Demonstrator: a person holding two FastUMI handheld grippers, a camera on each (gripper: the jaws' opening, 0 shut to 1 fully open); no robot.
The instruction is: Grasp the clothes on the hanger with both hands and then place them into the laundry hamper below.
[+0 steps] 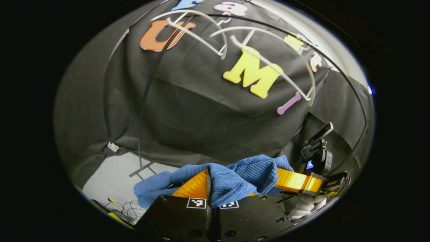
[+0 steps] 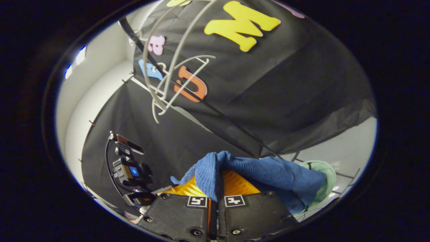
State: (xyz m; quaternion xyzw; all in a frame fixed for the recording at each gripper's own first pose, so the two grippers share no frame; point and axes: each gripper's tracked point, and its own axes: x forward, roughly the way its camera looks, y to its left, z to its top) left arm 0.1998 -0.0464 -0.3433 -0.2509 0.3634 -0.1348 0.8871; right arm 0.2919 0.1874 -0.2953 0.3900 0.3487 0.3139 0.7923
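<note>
Left gripper view: left tongs (image 1: 211, 198) closed tight, a fold of blue ribbed knit garment (image 1: 231, 179) pinched between the orange fingers (image 1: 193, 186), cloth bulging up over the black finger plates and trailing down to the left. Beyond the fold, to the right, the other tongs seen side-on, an orange body with a small camera mount (image 1: 317, 156) above and a white-gloved hand (image 1: 307, 205) gripping from below. Overhead, two bare white hangers (image 1: 268, 64) hung from a thin black rail (image 1: 151, 84), well above the garment and apart from it. Lower left, pale floor (image 1: 111, 185) with the rack's foot and some loose cables (image 1: 126, 210).

Right gripper view: right tongs (image 2: 215, 201) likewise closed, with the same blue ribbed knit garment (image 2: 262, 171) clamped between orange fingers (image 2: 235, 185) and draped off to the right. Just behind the hanging end, the pale green rim of the laundry hamper (image 2: 324, 174), partly covered by the cloth; whether touching or only in front, impossible to tell. Left tongs visible lower left with camera mount (image 2: 129, 168) and a lit blue screen. White hangers (image 2: 168, 67) up top on the black rail (image 2: 208, 107), empty.

Garment off the hangers, stretched between the two tongs, held low near the hamper but not yet inside it.
</note>
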